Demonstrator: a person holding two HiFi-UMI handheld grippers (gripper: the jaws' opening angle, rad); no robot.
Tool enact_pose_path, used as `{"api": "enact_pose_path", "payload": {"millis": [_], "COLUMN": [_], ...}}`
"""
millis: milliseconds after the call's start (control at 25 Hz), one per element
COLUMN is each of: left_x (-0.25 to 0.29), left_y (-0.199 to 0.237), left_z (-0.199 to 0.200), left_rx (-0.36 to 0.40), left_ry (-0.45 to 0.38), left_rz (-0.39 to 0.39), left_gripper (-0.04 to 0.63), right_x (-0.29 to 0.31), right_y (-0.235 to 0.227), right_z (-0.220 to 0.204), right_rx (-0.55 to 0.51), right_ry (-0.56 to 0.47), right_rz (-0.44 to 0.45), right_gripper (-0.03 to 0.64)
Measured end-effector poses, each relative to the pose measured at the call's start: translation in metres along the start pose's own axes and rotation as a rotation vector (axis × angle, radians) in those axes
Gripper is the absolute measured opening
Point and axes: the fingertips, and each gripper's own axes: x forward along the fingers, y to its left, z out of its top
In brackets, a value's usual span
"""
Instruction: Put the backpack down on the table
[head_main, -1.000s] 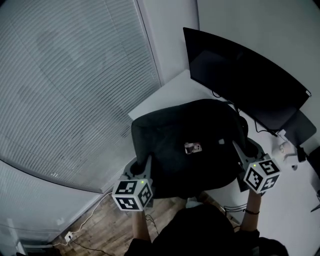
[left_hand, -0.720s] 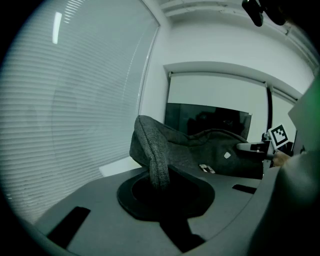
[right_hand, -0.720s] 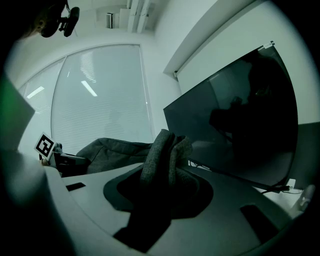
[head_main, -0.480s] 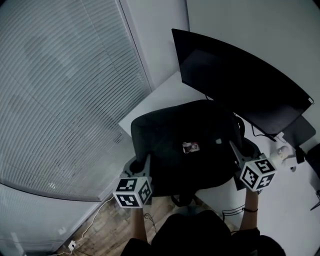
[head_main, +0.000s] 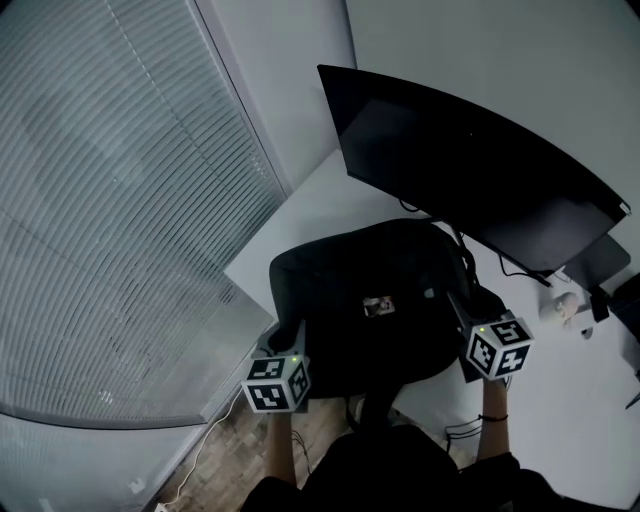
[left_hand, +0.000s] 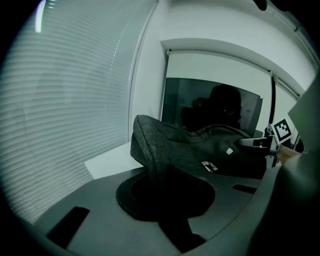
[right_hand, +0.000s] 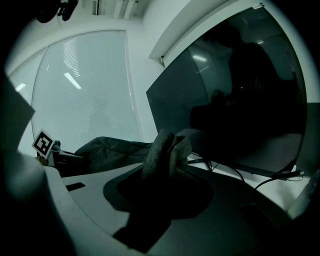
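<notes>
A dark grey backpack (head_main: 370, 300) hangs flat between my two grippers over the near left corner of the white table (head_main: 320, 195). My left gripper (head_main: 292, 332) is shut on the backpack's left edge, a fold of grey fabric (left_hand: 150, 155) pinched in its jaws. My right gripper (head_main: 455, 305) is shut on a bunched fold of the backpack (right_hand: 167, 150) at its right side. A small label (head_main: 379, 305) shows on the top face of the backpack (left_hand: 210, 145).
A wide dark monitor (head_main: 470, 165) stands on the table just behind the backpack, with cables (right_hand: 270, 175) trailing at its foot. Window blinds (head_main: 110, 220) fill the left. Wooden floor with a white cable (head_main: 215, 440) lies below the table edge.
Both grippers and the backpack have moved forward and down, toward the monitor. The backpack now lies further over the table. Both grips are unchanged.
</notes>
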Motion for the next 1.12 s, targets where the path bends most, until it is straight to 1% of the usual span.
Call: {"api": "enact_pose_path", "payload": {"millis": [120,480,760,1120], "left_x": [0.015,0.054,0.071,0.085], "left_y": [0.001,0.000,-0.001,0.005], "left_z": [-0.009,-0.020,-0.027,-0.038], "left_rx": [0.007,0.026,0.048,0.058], "left_ry": [0.038,0.107,0.152,0.214], "left_rz": [-0.003,-0.024,-0.017,0.000], "left_gripper": [0.046,0.048,0.063,0.094], "right_x": [0.008,0.023,0.029,0.035], "right_y": [-0.007,-0.028,-0.043,-0.054], "right_z": [-0.012,-0.029,-0.054,-0.071], "right_rx": [0.004,0.025,0.057,0.074], "right_ry": [0.029,0.080,0.132,0.186], "right_rz": [-0.019,-0.065,-0.096,-0.121], "right_gripper": [0.117,0.117,0.117,0.126]}}
